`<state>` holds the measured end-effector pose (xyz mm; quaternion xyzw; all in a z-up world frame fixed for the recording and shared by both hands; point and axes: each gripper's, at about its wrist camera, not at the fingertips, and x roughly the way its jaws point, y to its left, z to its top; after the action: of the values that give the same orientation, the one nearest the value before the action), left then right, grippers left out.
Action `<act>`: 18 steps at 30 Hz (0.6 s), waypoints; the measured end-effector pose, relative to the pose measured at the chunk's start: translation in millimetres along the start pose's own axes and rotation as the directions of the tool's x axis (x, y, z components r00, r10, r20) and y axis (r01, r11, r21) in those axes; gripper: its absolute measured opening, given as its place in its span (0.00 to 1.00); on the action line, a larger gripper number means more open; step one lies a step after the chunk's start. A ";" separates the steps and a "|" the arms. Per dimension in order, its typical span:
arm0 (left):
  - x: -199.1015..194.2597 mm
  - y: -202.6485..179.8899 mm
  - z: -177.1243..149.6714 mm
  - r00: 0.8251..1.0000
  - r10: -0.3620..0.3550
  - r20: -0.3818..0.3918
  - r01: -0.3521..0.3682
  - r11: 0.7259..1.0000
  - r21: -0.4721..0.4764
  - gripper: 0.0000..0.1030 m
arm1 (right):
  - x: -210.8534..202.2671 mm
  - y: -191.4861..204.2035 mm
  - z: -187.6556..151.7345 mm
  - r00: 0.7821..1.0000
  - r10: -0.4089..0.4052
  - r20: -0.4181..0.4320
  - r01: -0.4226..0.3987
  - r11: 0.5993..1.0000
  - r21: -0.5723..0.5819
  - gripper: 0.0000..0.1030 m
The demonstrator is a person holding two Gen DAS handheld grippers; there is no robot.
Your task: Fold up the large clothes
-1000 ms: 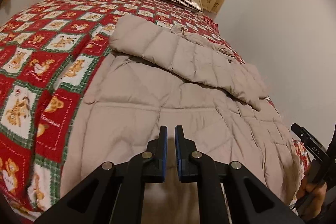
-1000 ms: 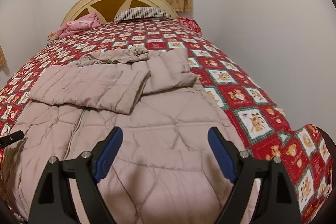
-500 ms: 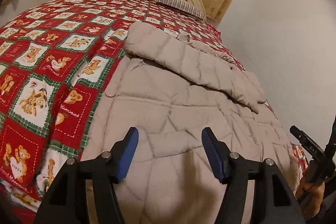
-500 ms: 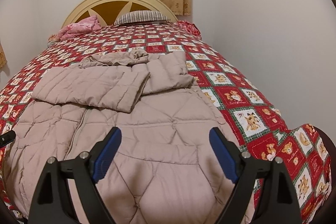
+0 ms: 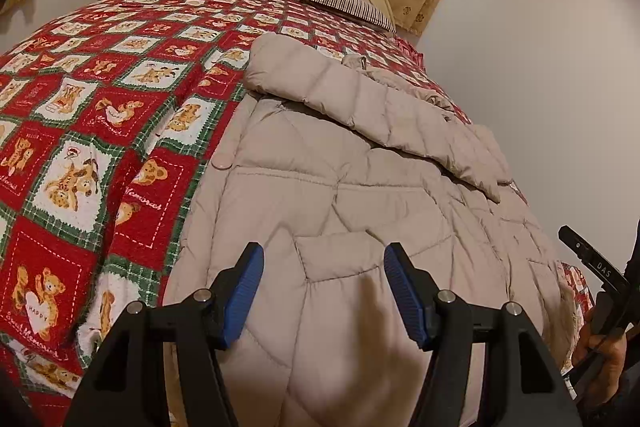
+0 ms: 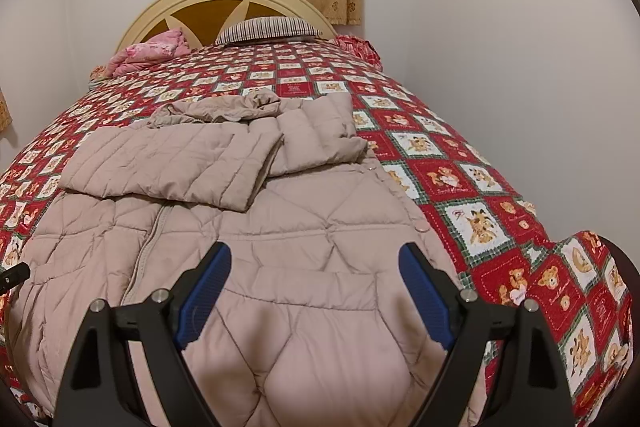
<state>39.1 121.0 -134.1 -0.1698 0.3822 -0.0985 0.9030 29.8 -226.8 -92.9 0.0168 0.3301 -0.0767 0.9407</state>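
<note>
With both sleeves folded across its chest, your beige puffer coat (image 6: 304, 235) lies flat on the bed's red teddy-bear quilt (image 6: 472, 187), hem toward you. Its right edge runs just inside the quilt's corner; bare quilt stretches beyond the hood up to the striped pillow (image 6: 268, 29) and headboard (image 6: 200, 1). In the left wrist view, wide bare quilt lies along the coat's left edge. Your left claw (image 5: 324, 293) has just been opening, nothing between its pads, above the hem. Your right claw (image 6: 314, 301) stands wide apart over the hem, gripping nothing.
</note>
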 end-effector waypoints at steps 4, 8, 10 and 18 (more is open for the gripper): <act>0.0 -0.6 -1.0 1.000 0.003 -0.002 -0.003 1.000 0.007 0.61 | -0.1 0.4 0.2 1.000 -0.001 -0.001 0.001 1.000 0.001 0.85; -0.8 -0.9 -2.0 1.000 0.003 -0.007 -0.003 1.000 0.008 0.61 | -0.1 0.0 0.4 1.000 0.000 -0.001 0.000 1.000 0.001 0.85; -1.3 -0.9 -2.7 1.000 0.006 -0.006 -0.006 1.000 0.012 0.61 | -0.9 -0.2 0.2 1.000 0.000 -0.001 0.000 1.000 0.003 0.85; -17.8 3.6 -14.5 1.000 0.016 -0.004 -0.016 0.999 0.052 0.61 | -9.6 -7.2 -3.2 1.000 -0.001 -0.003 0.001 0.999 -0.032 0.86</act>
<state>16.5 126.5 -133.2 -0.1428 0.3828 -0.1015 0.9071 19.2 -232.4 -89.3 0.0017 0.3326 -0.0719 0.9403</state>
